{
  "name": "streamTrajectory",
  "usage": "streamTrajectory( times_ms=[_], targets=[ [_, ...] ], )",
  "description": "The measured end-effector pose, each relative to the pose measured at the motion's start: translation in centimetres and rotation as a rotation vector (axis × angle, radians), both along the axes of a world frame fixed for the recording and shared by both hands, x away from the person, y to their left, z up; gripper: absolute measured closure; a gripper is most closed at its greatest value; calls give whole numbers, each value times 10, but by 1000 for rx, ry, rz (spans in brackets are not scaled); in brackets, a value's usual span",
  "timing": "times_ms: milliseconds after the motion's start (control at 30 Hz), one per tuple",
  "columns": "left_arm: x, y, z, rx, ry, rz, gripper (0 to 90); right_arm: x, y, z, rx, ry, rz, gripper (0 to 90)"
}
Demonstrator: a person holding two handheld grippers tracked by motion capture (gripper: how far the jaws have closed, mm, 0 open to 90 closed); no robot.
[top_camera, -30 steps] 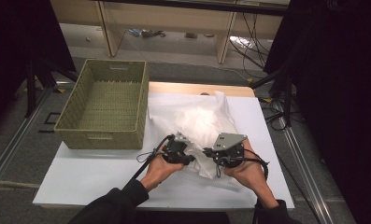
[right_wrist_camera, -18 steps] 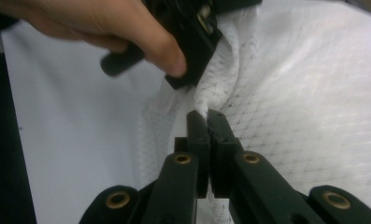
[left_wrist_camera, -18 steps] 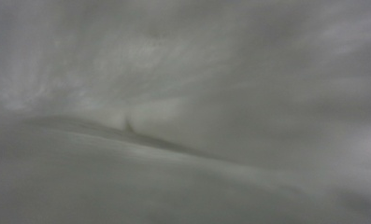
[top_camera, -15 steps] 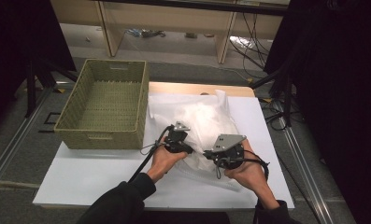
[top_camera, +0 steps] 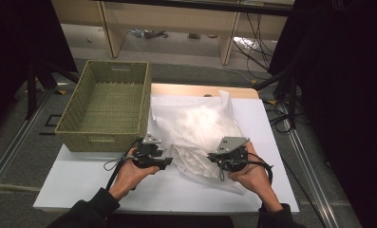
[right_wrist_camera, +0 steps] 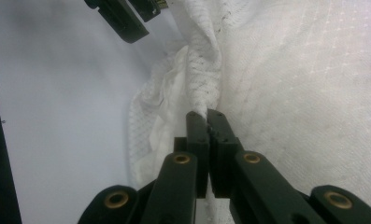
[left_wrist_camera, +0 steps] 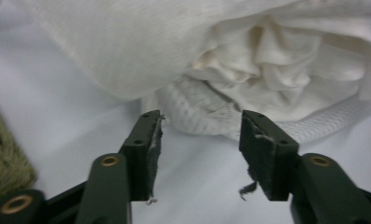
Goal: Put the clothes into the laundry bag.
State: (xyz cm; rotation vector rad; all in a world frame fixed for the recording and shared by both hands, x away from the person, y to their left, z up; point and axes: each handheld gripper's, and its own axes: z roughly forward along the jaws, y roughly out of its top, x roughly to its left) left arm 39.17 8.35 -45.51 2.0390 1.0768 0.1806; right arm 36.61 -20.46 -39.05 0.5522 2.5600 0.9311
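Right hand-held gripper (right_wrist_camera: 206,123) pinching mesh bag (right_wrist_camera: 290,84), wicker basket (top_camera: 108,102) beside.

Left gripper (top_camera: 164,162) just beside cloth (top_camera: 198,130), jaws just opening; right gripper (top_camera: 219,160) on cloth edge (basket (top_camera: 105,137) alongside).

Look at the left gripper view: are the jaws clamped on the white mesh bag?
No, the left gripper stands open, the white mesh bag lying beyond its tips.
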Motion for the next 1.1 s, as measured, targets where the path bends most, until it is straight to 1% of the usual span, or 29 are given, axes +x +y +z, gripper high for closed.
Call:
streamTrajectory(
  times_ms=[67, 100, 133, 167, 200, 233, 267, 300, 333, 367, 400, 433, 467, 500, 533, 567, 600, 633, 667, 733, 767, 800, 833, 867, 900, 933, 967, 1067, 1100],
  targets=[
    [2, -3, -4, 7, 8, -9, 483, 0, 1, 0, -2, -1, -8, 897],
    [2, -5, -5, 13, 7, -10, 472, 0, 1, 1, -2, 13, -3, 897],
    [3, -9, -8, 21, 11, -15, 457, 1, 1, 0, -1, -10, 12, 897],
    [4, -12, -10, 37, 24, -22, 448, 1, 1, 0, -1, -11, 13, 897],
    [6, -14, -12, 53, 14, -23, 434, 1, 1, 0, -4, -6, 16, 897],
    [10, -16, -15, 62, 13, -11, 425, 1, 1, 0, -1, -11, 14, 897],
    [15, -17, -17, 53, 22, 9, 406, 1, 1, 0, -4, -6, 17, 897],
    [19, -19, -20, 27, 30, 34, 383, 1, 1, 0, -1, -13, 13, 896],
    [19, -19, -20, 27, 30, 34, 372, 1, 1, 0, -1, -13, 13, 896],
    [27, -22, -25, 77, 26, 36, 354, 0, 2, 0, 0, -13, 12, 895],
    [32, -23, -30, 75, 14, 69, 335, 0, 2, 0, 0, -12, 18, 895],
    [35, -23, -32, 73, 21, 68, 335, 0, 2, 0, -1, -16, 16, 894],
    [40, -23, -34, 65, 16, 63, 365, 1, 2, 0, -3, -19, 17, 894],
    [42, -22, -34, 71, -5, 38, 470, 1, 2, -1, 1, -13, 17, 894],
    [42, -22, -34, 71, -5, 38, 665, 1, 2, -1, -1, -12, 15, 894],
    [44, -21, -36, 7, 34, -5, 791, 2, 2, -1, 3, -6, 16, 894],
    [43, -22, -37, 30, 14, -21, 836, 2, 2, -1, 2, -7, 16, 894],
    [41, -21, -35, 48, 5, -38, 859, 2, 2, -1, 1, -11, 16, 894],
    [39, -19, -33, 46, 10, -40, 872, 2, 1, -2, -2, -12, 17, 894],
    [36, -16, -29, 40, 10, -46, 880, 3, 1, -2, -4, -7, -9, 893],
    [29, -8, -19, 59, -5, -74, 881, 3, 1, -2, -2, -5, -11, 894],
    [21, 0, -11, 75, -26, -87, 882, 4, 1, -2, -7, -15, 13, 894],
    [21, 0, -11, 75, -26, -87, 882, 2, 3, -3, -5, -5, 1, 894],
    [14, 8, -7, 76, -31, -93, 882, 2, 3, -3, -5, -5, 1, 894],
    [0, 27, -1, 59, -34, -90, 883, 3, 5, -5, -33, -17, 8, 894],
    [-8, 34, 0, 49, -30, -95, 884, 3, 5, -6, -37, -13, -7, 894],
    [-16, 41, 0, 55, -25, -108, 884, 4, 5, -7, -35, -12, 8, 894],
    [-38, 52, -3, 102, -17, -131, 885, 4, 5, -10, -33, 1, -14, 893],
    [-43, 54, -4, 98, -9, -150, 884, 6, 4, -10, -44, -10, -8, 893]
  ],
)
